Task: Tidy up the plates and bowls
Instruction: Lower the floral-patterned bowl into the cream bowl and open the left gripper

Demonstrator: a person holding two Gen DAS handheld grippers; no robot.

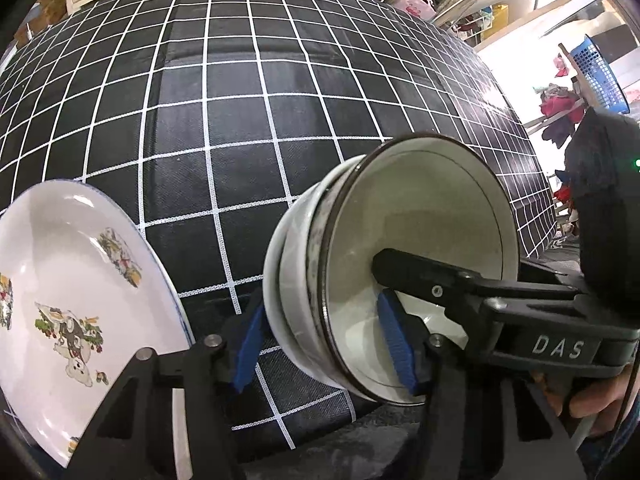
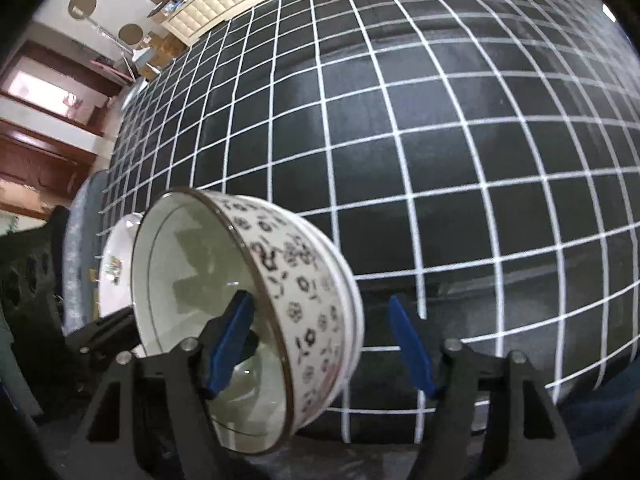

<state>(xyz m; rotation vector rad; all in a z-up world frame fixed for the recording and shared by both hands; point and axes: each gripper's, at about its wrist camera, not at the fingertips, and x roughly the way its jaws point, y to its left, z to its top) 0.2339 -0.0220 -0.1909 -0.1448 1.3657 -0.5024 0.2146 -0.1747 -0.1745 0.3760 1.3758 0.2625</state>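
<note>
Two nested bowls (image 1: pixel 400 280) hung tilted on their side above the grid-cloth bench (image 1: pixel 240 120), near its front edge, just beside the plate (image 1: pixel 80 300). The left hand-held gripper (image 1: pixel 324 352) straddled their wall, wide apart, one pad inside. The right hand-held gripper (image 2: pixel 320 344) did likewise, gaping; whether either truly pinched is unclear. Two grips probably steadied the stack.

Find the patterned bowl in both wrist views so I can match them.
Left wrist: bowl lower right of centre, mouth facing the camera, between the blue pads.
Right wrist: bowl lower left, tilted on its side, floral wall showing.
Shared landmark: the plate, left of the bowl in both.
</note>
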